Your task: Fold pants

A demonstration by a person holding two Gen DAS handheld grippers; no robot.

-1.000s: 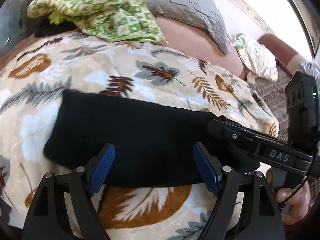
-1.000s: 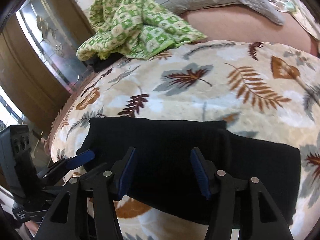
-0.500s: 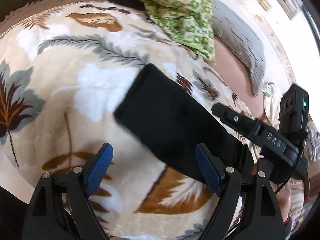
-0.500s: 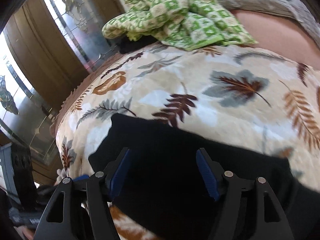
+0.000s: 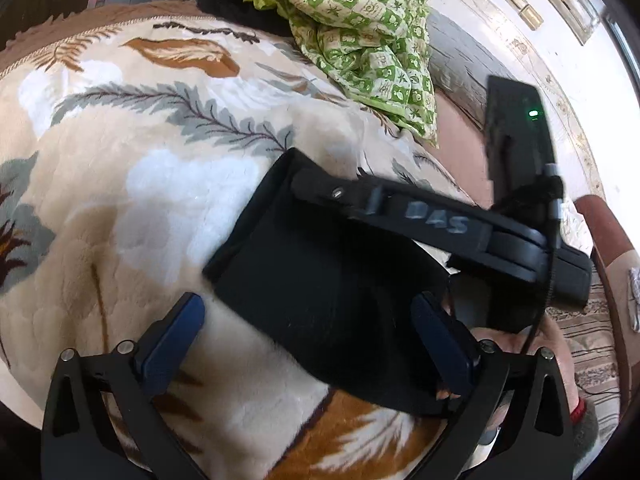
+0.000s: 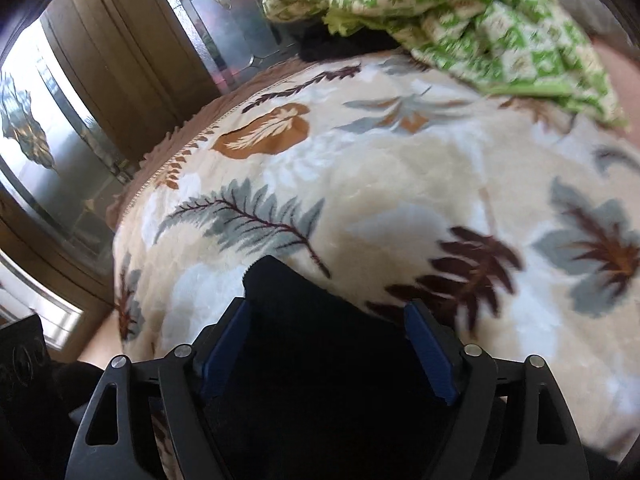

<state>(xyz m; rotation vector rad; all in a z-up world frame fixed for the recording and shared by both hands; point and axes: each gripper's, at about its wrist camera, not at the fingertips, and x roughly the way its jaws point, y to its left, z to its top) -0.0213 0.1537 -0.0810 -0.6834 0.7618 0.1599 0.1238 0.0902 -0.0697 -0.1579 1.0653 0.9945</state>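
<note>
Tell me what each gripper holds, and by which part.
Left gripper: nothing; jaws opening over the pants. Right gripper: jaws closing astride the pants' end; a grip cannot be told.

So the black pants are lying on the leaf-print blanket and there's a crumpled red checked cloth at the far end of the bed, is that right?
Not quite: the crumpled checked cloth is green and cream, not red, as the left wrist view shows. The rest holds: the black pants lie on the leaf-print blanket, and the cloth sits at the far end of the bed.

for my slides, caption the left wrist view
Left gripper, jaws opening, over folded black pants on a leaf-print blanket.
</note>
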